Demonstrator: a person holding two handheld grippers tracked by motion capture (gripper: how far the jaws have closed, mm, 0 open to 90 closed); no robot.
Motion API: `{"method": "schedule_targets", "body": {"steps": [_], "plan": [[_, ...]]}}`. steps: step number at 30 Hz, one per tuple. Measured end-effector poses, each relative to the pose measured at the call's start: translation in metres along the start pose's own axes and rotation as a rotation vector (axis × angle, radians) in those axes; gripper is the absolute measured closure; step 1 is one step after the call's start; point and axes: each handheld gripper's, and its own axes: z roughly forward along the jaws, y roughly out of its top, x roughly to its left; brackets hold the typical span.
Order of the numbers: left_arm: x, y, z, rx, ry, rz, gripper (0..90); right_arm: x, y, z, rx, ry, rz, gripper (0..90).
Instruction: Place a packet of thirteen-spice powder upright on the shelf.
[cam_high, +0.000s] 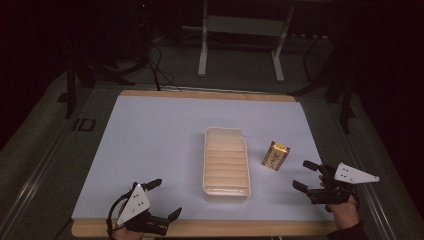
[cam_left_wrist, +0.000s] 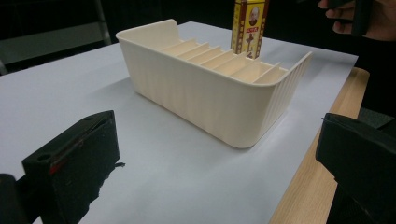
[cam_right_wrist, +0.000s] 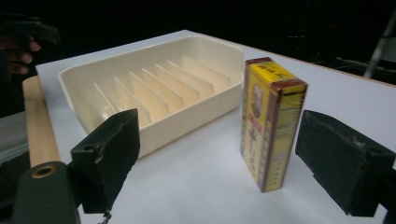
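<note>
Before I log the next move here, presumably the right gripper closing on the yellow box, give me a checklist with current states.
1. Right gripper open: ok, jaws spread wide.
2. Yellow box upright and free-standing: ok.
3. Box lined up between the right jaws: ok in the right gripper view, though the jaws have not reached it yet.
4. Box apart from the cream tray: ok, white mat shows between them.
5. Tray slots empty: ok.
6. Left gripper out of the way: ok, open near the table's front edge.
</note>
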Motion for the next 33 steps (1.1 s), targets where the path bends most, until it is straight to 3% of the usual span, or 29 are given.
{"method": "schedule_targets", "body": {"steps": [2, 7, 13, 18, 20, 22, 23, 24, 25, 26, 27, 28, 30, 32, 33], "plan": [[0.000, 0.000, 0.000, 0.000, 0.000, 0.000, 0.0, 0.000, 0.000, 0.001, 0.009, 0.021, -0.010, 13.9], [0.000, 0.000, 0.000, 0.002, 0.001, 0.003, 0.0, -0.002, -0.002, 0.002, 0.020, 0.021, -0.008, 13.9], [0.000, 0.000, 0.000, 0.002, 0.000, 0.002, 0.0, -0.003, -0.002, 0.002, 0.036, -0.056, 0.010, 13.5], [0.000, 0.000, 0.000, 0.002, 0.002, 0.002, 0.0, -0.001, -0.002, 0.004, 0.046, -0.068, 0.000, 13.5], [0.000, 0.000, 0.000, 0.002, 0.001, 0.002, 0.0, 0.001, -0.001, 0.006, 0.058, -0.042, -0.019, 13.7], [-0.001, 0.000, 0.000, 0.004, 0.000, 0.003, 0.0, 0.001, 0.000, 0.007, 0.068, 0.017, -0.032, 13.9], [-0.001, 0.000, 0.000, 0.005, 0.000, 0.003, 0.0, 0.001, 0.000, 0.007, 0.068, 0.017, -0.032, 13.9], [-0.001, 0.000, 0.000, 0.005, 0.001, 0.003, 0.0, 0.001, 0.002, 0.009, 0.093, 0.069, -0.056, 13.9], [-0.001, 0.000, 0.000, 0.005, 0.001, 0.003, 0.0, 0.001, 0.002, 0.009, 0.093, 0.069, -0.056, 13.9], [-0.001, 0.000, 0.000, 0.008, 0.000, 0.005, 0.0, 0.000, 0.003, 0.012, 0.132, 0.121, -0.075, 13.9], [-0.001, 0.000, 0.000, 0.008, 0.000, 0.005, 0.0, 0.000, 0.003, 0.012, 0.132, 0.121, -0.075, 13.9], [-0.001, 0.000, 0.000, 0.008, 0.000, 0.006, 0.0, -0.001, 0.003, 0.016, 0.178, 0.163, -0.086, 13.8], [-0.001, 0.000, 0.000, 0.009, 0.000, 0.006, 0.0, -0.003, 0.002, 0.019, 0.206, 0.181, -0.088, 13.9], [-0.001, 0.000, 0.000, 0.010, 0.000, 0.006, 0.0, -0.006, 0.002, 0.027, 0.296, 0.232, -0.094, 13.9], [-0.001, -0.001, 0.000, 0.010, 0.000, 0.007, 0.0, -0.006, 0.002, 0.027, 0.296, 0.232, -0.094, 13.9]]}}
